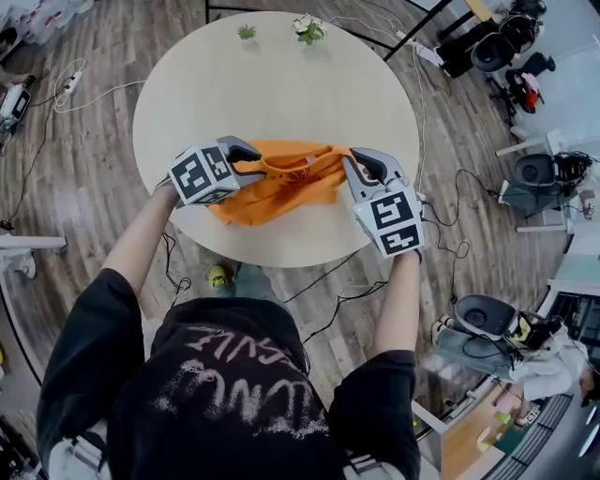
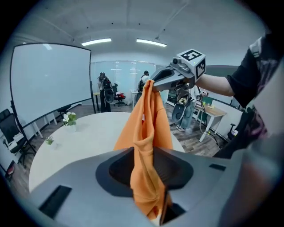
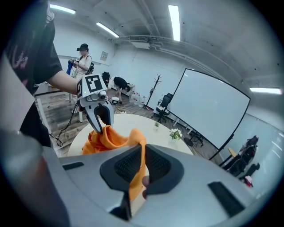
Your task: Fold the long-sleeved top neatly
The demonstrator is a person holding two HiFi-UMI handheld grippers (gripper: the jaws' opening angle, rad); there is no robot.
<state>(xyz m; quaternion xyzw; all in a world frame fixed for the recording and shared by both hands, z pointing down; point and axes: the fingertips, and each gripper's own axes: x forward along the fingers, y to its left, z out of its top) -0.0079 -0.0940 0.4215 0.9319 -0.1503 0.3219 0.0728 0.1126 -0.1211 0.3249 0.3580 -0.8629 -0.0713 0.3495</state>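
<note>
**A:** What is shown of the room?

**B:** A round, pale table [image 1: 281, 84] is shown on a wooden floor [image 1: 84, 187]. A small green plant [image 1: 247, 32] and a flowering plant [image 1: 309, 28] are set near its far edge.

**A:** Where is the orange top [image 1: 281, 187] found?

**B:** It is bunched at the near edge of the table, between the two grippers. Most of it is heaped on the surface, and its upper edge is drawn up into both sets of jaws.

**A:** How is the left gripper [image 1: 255, 157] held?

**B:** Its jaws are seen standing apart. A thick twist of the cloth is passed between them, but it is not pinched. In the right gripper view the fabric is seen draped at the tips.

**A:** And the right gripper [image 1: 354, 161]?

**B:** Its jaws are closed almost fully on a thin fold of the top, which is clamped between the pads. From there the cloth is stretched across to the other gripper.
</note>
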